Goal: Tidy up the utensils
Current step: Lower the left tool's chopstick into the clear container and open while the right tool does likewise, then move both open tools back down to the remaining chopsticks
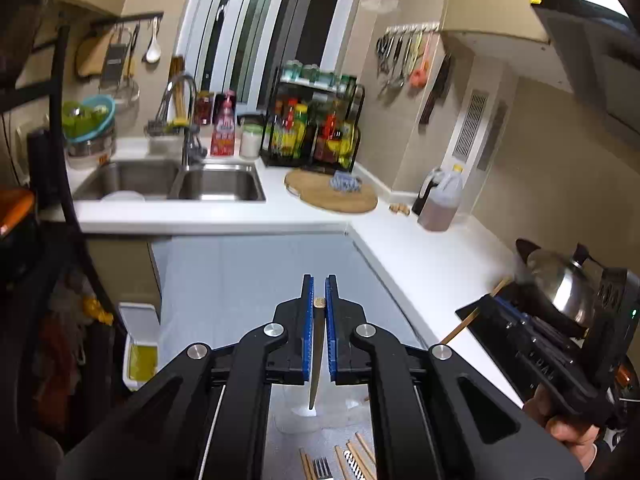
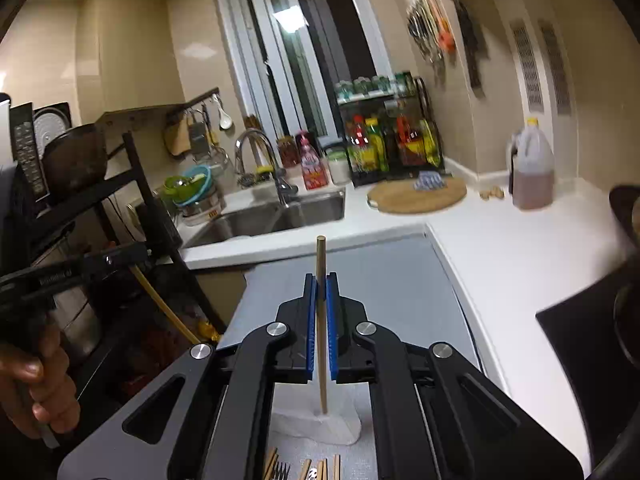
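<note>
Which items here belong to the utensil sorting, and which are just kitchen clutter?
Job items:
- dark chopstick clamped in the left claw
- wooden chopstick clamped in the right claw
- loose chopsticks and a fork below
- white holder

Lying about:
- sink
- round cutting board
- condiment rack
- oil jug
- wok

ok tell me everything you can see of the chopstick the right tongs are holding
The chopstick is a plain, light brown stick, wooden or bamboo by its look, with a flat blunt top end. The right tongs are shut on its upper part, blue pads pressing both sides. It stands nearly upright, its top poking above the tongs and its lower end reaching down to a white cup below. Loose chopsticks lie further down.
</note>
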A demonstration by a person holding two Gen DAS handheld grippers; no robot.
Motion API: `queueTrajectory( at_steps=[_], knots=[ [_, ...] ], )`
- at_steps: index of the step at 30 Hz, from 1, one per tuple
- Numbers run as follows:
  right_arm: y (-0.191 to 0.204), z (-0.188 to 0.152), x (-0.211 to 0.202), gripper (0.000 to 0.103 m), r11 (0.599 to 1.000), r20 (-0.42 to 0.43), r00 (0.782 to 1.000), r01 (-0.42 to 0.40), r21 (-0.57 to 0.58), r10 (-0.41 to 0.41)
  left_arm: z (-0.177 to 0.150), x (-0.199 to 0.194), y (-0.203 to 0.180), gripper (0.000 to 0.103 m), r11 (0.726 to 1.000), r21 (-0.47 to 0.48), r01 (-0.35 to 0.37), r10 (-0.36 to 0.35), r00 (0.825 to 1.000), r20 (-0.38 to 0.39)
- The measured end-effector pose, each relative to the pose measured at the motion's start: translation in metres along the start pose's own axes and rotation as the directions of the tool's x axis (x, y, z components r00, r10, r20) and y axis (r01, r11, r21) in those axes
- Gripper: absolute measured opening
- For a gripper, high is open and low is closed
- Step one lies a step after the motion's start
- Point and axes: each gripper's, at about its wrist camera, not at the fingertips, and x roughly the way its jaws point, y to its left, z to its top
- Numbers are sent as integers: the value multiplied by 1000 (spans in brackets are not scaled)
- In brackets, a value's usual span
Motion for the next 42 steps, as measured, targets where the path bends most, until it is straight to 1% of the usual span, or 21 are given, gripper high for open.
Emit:
queueTrajectory(
  at_steps=[4, 5, 7, 8, 9, 10, 11, 12, 13, 18, 20, 23, 28, 32, 34, 38, 40, 42],
  knots=[
    [-8, -20, 15, 6, 1000, -60, 998, 6, 13, -5, -23, 21, 9, 6, 1000, -15, 13, -14, 998, -64],
    [-8, -23, 19, 9, 1000, -75, 997, 5, 13, -4, -25, 21, 11, 6, 1000, -12, 14, -14, 997, -71],
    [-9, -30, 23, 9, 1000, -101, 995, 16, 13, -14, -30, 22, 12, 6, 1000, -5, 6, -7, 997, -80],
    [-10, -33, 25, 12, 999, -113, 993, 30, 16, -28, -31, 23, 14, 11, 1000, -6, 0, 0, 997, -79],
    [-12, -35, 25, 15, 999, -122, 992, 42, 19, -39, -31, 21, 16, 28, 1000, -13, -7, 6, 997, -77],
    [-13, -37, 25, 17, 999, -131, 990, 50, 21, -47, -31, 17, 17, 37, 1000, -20, -11, 10, 998, -66],
    [-13, -39, 25, 23, 998, -141, 988, 60, 17, -57, -30, 12, 18, 46, 1000, -25, -15, 14, 999, -51],
    [-14, -40, 24, 27, 998, -145, 987, 67, 13, -65, -29, 10, 18, 47, 1000, -23, -20, 19, 999, -41],
    [-14, -41, 21, 27, 997, -146, 986, 76, 6, -75, -28, 7, 17, 47, 1000, -19, -24, 23, 999, -33],
    [-12, -45, 3, 28, 994, -141, 984, 102, -27, -105, -27, -21, 12, 47, 999, -12, -43, 43, 999, 23],
    [-8, -50, -10, 28, 992, -131, 984, 113, -52, -119, -33, -36, 10, 47, 998, -1, -59, 59, 997, 49],
    [0, -62, -35, 28, 984, -88, 985, 142, -111, -152, -47, -57, 6, 48, 997, 11, -78, 76, 994, 80],
    [13, -97, -79, 28, 973, -42, 985, 157, -167, -166, -88, -85, -3, 48, 994, 39, -99, 95, 990, 104],
    [18, -127, -109, 28, 974, -24, 987, 150, -171, -156, -132, -101, -13, 48, 992, 64, -108, 100, 989, 107],
    [18, -144, -123, 28, 973, -13, 986, 159, -167, -164, -148, -104, -15, 48, 992, 66, -104, 97, 990, 104],
    [15, -173, -139, 28, 975, -46, 983, 170, -139, -178, -186, -109, -18, 48, 993, 67, -101, 95, 992, 86],
    [15, -188, -147, 28, 975, -61, 981, 172, -138, -182, -202, -107, -18, 47, 994, 57, -94, 91, 994, 60],
    [16, -200, -153, 28, 975, -67, 981, 170, -144, -181, -217, -104, -19, 43, 995, 49, -91, 89, 995, 35]
  ],
)
